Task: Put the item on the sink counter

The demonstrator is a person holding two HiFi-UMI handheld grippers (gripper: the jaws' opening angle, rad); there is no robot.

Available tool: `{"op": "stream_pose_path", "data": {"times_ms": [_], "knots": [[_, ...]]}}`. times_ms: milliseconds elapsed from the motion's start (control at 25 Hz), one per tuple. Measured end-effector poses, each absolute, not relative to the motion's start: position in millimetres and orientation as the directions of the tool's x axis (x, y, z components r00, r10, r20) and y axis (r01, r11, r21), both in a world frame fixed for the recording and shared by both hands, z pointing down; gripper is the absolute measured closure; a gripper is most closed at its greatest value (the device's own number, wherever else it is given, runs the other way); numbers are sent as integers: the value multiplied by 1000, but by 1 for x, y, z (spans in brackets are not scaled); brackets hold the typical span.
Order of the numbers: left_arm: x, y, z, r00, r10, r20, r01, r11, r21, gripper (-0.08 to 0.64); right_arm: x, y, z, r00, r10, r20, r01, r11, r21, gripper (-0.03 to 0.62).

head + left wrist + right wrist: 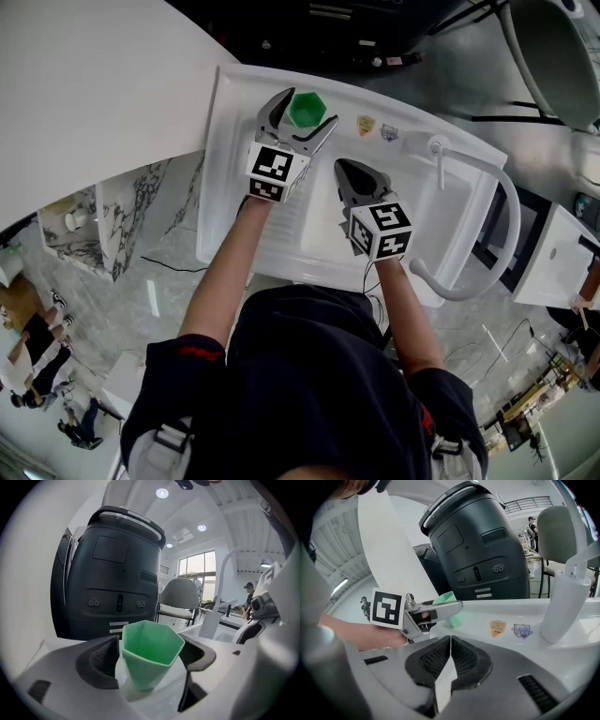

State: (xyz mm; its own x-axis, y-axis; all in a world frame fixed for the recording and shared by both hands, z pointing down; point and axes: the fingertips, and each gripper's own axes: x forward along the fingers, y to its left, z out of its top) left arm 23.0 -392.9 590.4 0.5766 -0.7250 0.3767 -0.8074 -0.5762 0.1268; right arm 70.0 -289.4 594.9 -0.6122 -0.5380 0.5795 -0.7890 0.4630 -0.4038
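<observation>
Green cup (pixel 307 109) standing on the sink worktop (pixel 232 131) between the parted left tongs (pixel 305 111).
In the head view the cup sits upright on the back ledge of the white worktop, near its rear left corner, with two small stickers (pixel 377 128) just to its right and the tap (pixel 437 146) farther right. The left gripper view shows the cup (pixel 151 653) resting on the white surface between the two dark pads (pixel 104 660) of the left tongs (pixel 150 656), which stand apart on either side of it rather than squeezing it; a large dark machine (pixel 112 569) rises behind. The right tongs (pixel 348 169) are held beside the left ones, nearer the tap. In the right gripper view, the right tongs (pixel 450 641) are pressed together with nothing between them.
</observation>
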Motion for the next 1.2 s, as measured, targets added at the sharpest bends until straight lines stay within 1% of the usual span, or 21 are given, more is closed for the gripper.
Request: {"op": "stream_pose_path", "data": {"times_ms": [760, 1200], "knots": [[25, -391, 588, 587, -724, 362, -801, -584, 132, 150, 69, -288, 595, -606, -541, 583, -794, 455, -404, 557], [25, -387, 575, 595, -731, 334, -797, -591, 127, 150, 67, -286, 592, -604, -548, 579, -796, 451, -404, 557]]}}
